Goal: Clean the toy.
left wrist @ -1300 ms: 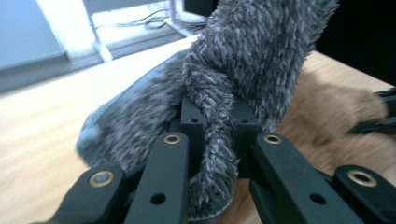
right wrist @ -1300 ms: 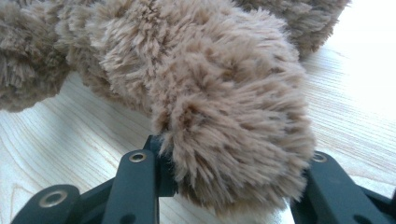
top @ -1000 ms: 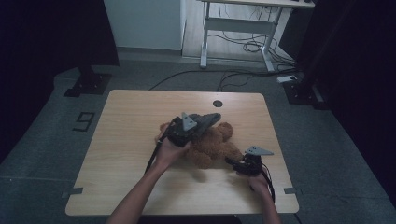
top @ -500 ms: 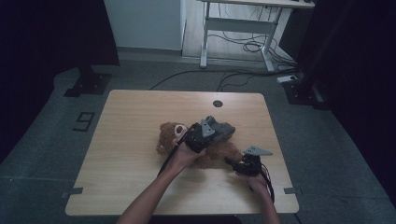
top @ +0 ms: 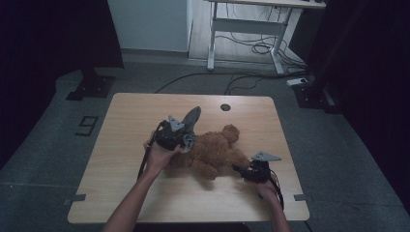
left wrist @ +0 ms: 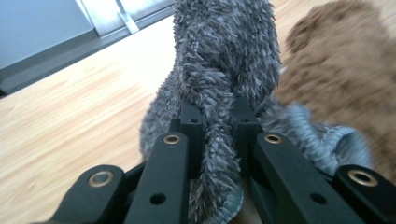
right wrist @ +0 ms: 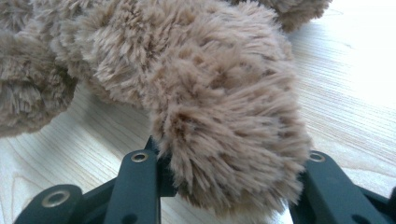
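A brown teddy bear [top: 215, 151] lies on the wooden table [top: 125, 116], its head towards the far right. My left gripper [top: 180, 135] is at the bear's left side, shut on a grey fuzzy sock-like piece [top: 191, 118] that sticks up and away from it. In the left gripper view, the grey fuzzy piece [left wrist: 219, 70] is pinched between the jaws of the left gripper [left wrist: 217, 112], with the bear [left wrist: 341, 70] at the right. My right gripper [top: 245, 172] holds the bear's lower limb. In the right gripper view, the right gripper [right wrist: 231, 158] clamps that furry limb [right wrist: 224, 116].
A round cable hole [top: 225, 107] lies near the table's far edge. Beyond the table, cables [top: 251, 48] lie on the floor under a white desk frame [top: 241, 24]. A black stand base [top: 92, 87] sits at the far left.
My left gripper swung right over the bear with the grey piece, then came back left, and the bear's head now shows at the right. The right gripper has kept still.
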Demonstrator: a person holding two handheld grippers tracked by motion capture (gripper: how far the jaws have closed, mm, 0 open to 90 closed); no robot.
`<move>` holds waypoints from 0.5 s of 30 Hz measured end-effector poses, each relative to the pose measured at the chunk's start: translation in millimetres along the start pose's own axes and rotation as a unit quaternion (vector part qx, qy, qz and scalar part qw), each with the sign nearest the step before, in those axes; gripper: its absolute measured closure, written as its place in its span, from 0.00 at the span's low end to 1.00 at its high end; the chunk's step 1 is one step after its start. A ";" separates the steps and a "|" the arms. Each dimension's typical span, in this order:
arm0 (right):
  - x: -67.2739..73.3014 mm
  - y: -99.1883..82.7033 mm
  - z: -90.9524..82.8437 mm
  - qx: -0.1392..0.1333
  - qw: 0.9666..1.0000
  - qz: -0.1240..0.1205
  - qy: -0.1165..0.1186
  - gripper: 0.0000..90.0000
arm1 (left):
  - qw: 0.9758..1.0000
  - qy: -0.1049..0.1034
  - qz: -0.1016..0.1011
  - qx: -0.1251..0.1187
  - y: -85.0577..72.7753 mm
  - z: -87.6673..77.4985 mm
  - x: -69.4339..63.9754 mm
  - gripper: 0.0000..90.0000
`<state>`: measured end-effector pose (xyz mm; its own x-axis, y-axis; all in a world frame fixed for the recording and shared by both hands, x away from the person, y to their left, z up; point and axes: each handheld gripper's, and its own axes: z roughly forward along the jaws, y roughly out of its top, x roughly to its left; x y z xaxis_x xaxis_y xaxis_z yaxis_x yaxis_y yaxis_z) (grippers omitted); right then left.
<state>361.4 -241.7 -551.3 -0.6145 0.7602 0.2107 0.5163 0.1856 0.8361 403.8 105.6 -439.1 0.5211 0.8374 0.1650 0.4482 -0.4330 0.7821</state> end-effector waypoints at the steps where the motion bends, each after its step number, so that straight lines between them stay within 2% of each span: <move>1: 0.2 -0.1 0.1 0.000 1.000 -0.001 -0.001 0.65 | 1.000 0.004 -0.005 0.000 -4.6 -1.8 3.9 0.89; 3: 0.6 -0.1 0.1 0.002 1.000 -0.001 -0.002 0.65 | 1.000 0.012 -0.011 0.013 -15.7 -3.6 12.9 0.89; 5: 0.6 -0.2 0.2 0.001 1.000 0.001 -0.001 0.65 | 0.999 0.004 -0.035 0.019 -30.9 -4.2 23.9 0.89; 7: 1.1 -0.2 0.2 0.002 1.000 0.000 0.000 0.65 | 0.999 0.001 -0.047 0.020 -43.8 -5.4 29.0 0.89; 11: 2.2 -0.3 0.6 0.003 1.000 -0.001 0.003 0.65 | 0.998 0.017 -0.060 0.031 -63.5 -5.8 37.2 0.89; 13: 2.5 -0.5 0.3 0.003 1.000 -0.001 0.003 0.65 | 0.996 0.011 -0.077 0.039 -75.5 -2.4 42.6 0.89; 15: 2.7 -0.5 0.4 0.004 1.000 -0.001 0.004 0.65 | 0.995 0.007 -0.082 0.052 -87.1 2.0 44.4 0.89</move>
<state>359.7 -239.5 -551.3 -0.6203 0.7550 0.2126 0.5194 0.1923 0.8326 389.4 179.8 -501.1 0.4242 0.9042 0.0495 0.5999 -0.3215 0.7326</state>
